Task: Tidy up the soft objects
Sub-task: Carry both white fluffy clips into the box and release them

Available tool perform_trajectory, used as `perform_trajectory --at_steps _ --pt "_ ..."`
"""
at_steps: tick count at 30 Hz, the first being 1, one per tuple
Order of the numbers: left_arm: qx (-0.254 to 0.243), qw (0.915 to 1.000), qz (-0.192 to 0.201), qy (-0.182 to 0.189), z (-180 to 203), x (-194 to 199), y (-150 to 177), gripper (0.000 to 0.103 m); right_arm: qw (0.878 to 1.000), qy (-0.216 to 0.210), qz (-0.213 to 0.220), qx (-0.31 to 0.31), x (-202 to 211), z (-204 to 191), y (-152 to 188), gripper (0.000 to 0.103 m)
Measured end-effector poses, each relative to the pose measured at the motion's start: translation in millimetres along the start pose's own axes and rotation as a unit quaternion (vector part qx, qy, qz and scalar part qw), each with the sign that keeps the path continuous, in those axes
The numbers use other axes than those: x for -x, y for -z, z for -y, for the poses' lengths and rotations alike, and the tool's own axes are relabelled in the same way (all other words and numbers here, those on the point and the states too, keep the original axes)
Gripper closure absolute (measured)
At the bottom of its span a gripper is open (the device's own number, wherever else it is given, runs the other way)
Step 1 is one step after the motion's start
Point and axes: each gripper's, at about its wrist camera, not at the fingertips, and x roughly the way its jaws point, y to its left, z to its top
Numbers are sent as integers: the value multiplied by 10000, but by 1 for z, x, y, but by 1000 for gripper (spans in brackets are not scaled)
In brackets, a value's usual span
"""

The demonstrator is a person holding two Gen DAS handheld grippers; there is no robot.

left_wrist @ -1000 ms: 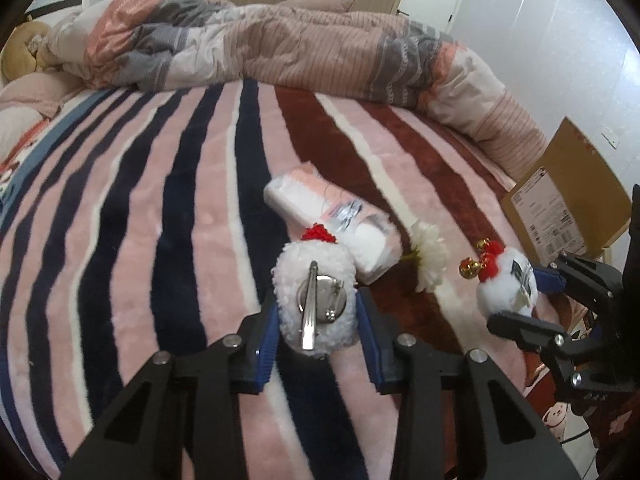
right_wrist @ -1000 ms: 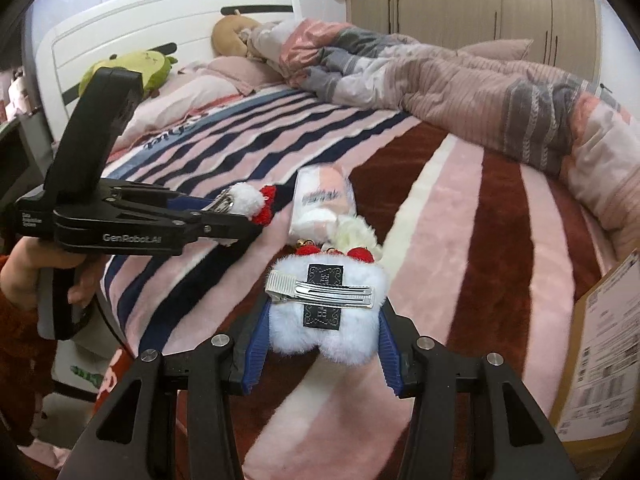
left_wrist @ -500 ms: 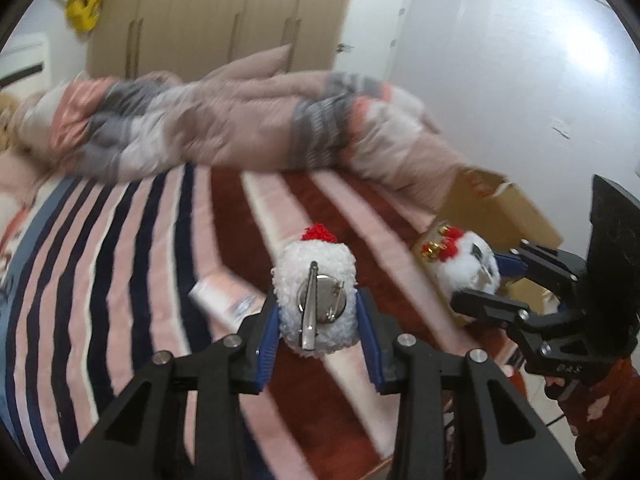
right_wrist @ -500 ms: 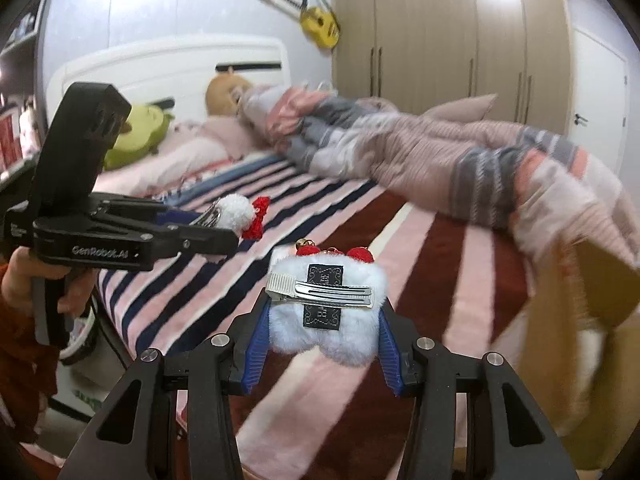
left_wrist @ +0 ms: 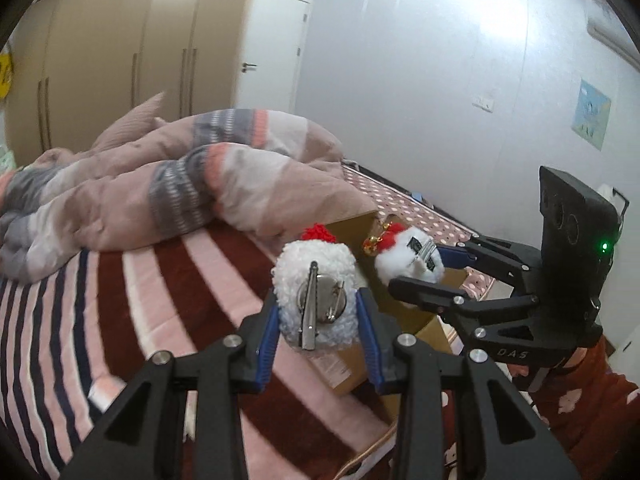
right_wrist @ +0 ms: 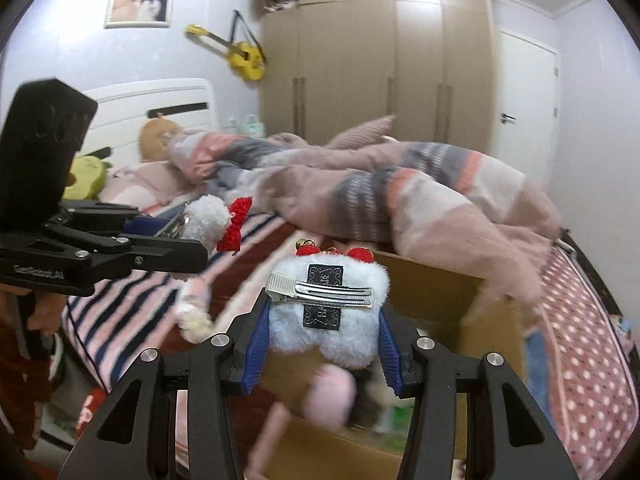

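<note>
My left gripper (left_wrist: 317, 312) is shut on a white fluffy hair clip with a red bow (left_wrist: 316, 300) and holds it in the air at the near edge of an open cardboard box (left_wrist: 412, 312). My right gripper (right_wrist: 323, 334) is shut on a second white fluffy hair clip (right_wrist: 326, 308) with red pompoms, over the same cardboard box (right_wrist: 432, 292). The right gripper also shows in the left wrist view (left_wrist: 420, 270), with its clip (left_wrist: 408, 260). The left gripper and its clip (right_wrist: 208, 216) show at the left of the right wrist view.
The box stands at the side of a bed with a striped plush blanket (left_wrist: 120, 300). A crumpled duvet (left_wrist: 180, 184) lies along the bed. Pink soft items (right_wrist: 332, 396) lie inside the box. A tissue pack (right_wrist: 192, 292) lies on the blanket. Plush toys (right_wrist: 86, 178) sit at the headboard.
Both grippers have lifted their hair clips off the bed and swung right, from above the blanket to the cardboard box. Both grips are unchanged.
</note>
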Motion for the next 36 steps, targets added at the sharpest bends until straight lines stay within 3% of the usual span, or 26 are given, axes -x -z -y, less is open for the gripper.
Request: perform_trajectory --at_steps 4,10,20,23,25,36 --pt "-135 9997 -187 71 23 -34 -11 69 9992 286 -279 -63 -5 33 14 60" --pt "-281 9984 -480 64 50 -81 -20 69 9984 360 -429 -33 -17 61 38 59" --pt "-540 9959 -726 -13 64 -129 -23 65 9985 218 -458 -193 -26 83 53 52" --pt "-568 9957 -736 -55 62 -134 -22 50 9985 192 -462 -202 -28 85 53 52" --pt "-579 9960 -674 -110 61 -133 -22 33 9986 179 -470 -182 -28 84 52 52" --pt "-713 9966 -190 -355 56 -97 -21 11 9982 298 -524 22 -19 63 43 51"
